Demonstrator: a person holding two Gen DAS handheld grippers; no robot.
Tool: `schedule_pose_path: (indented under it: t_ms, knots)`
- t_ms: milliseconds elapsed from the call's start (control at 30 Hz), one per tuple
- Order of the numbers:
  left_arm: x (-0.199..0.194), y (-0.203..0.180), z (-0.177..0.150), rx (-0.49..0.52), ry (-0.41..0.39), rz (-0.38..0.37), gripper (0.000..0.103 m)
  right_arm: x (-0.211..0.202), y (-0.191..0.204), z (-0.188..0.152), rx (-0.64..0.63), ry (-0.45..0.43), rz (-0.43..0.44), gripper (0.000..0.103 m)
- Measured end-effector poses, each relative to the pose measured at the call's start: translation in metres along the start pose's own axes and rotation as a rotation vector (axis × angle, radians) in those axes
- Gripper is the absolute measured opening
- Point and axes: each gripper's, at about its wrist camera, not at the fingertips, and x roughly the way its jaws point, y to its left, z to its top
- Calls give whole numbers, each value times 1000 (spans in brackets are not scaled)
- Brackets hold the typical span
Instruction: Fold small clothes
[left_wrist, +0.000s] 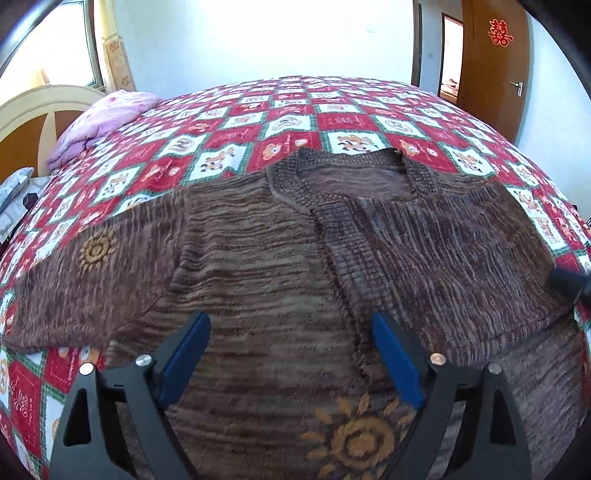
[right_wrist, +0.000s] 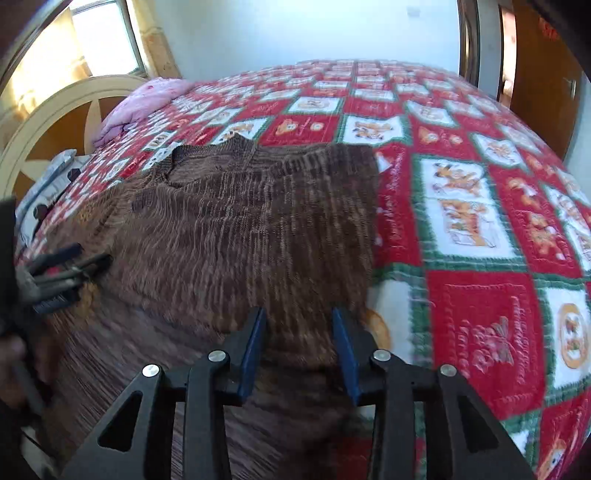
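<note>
A brown striped knitted cardigan (left_wrist: 258, 240) lies flat on the bed, neckline away from me, with orange sun motifs on it. Its left sleeve (left_wrist: 85, 273) stretches out to the left. In the right wrist view the cardigan (right_wrist: 240, 221) ends in a straight edge on its right side. My left gripper (left_wrist: 291, 319) hovers over the lower body with its blue pads wide apart and nothing gripped. My right gripper (right_wrist: 299, 314) is over the cardigan's lower right edge, its pads partly apart and not pressing the knit. The left gripper (right_wrist: 62, 273) also shows at that view's left edge.
The bed has a red, white and green patchwork quilt (left_wrist: 332, 122), with bare quilt (right_wrist: 480, 258) to the cardigan's right. A folded pink blanket (left_wrist: 107, 118) lies by the cream headboard (left_wrist: 37, 107). A wooden door (left_wrist: 495, 74) stands at the far right.
</note>
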Motion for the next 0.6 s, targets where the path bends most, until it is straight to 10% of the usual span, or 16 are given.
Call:
schedule_pose_path:
  t_ms: [200, 467, 600]
  knots:
    - [-33, 45, -22, -9, -21, 29, 92, -23, 30, 10, -100, -38, -119, 39]
    - [-62, 159, -42, -162, -43, 186, 92, -1, 131, 30, -237, -104, 72, 39]
    - [-64, 215, -55, -243, -38, 295, 92, 39, 164, 14, -280, 9, 123, 40]
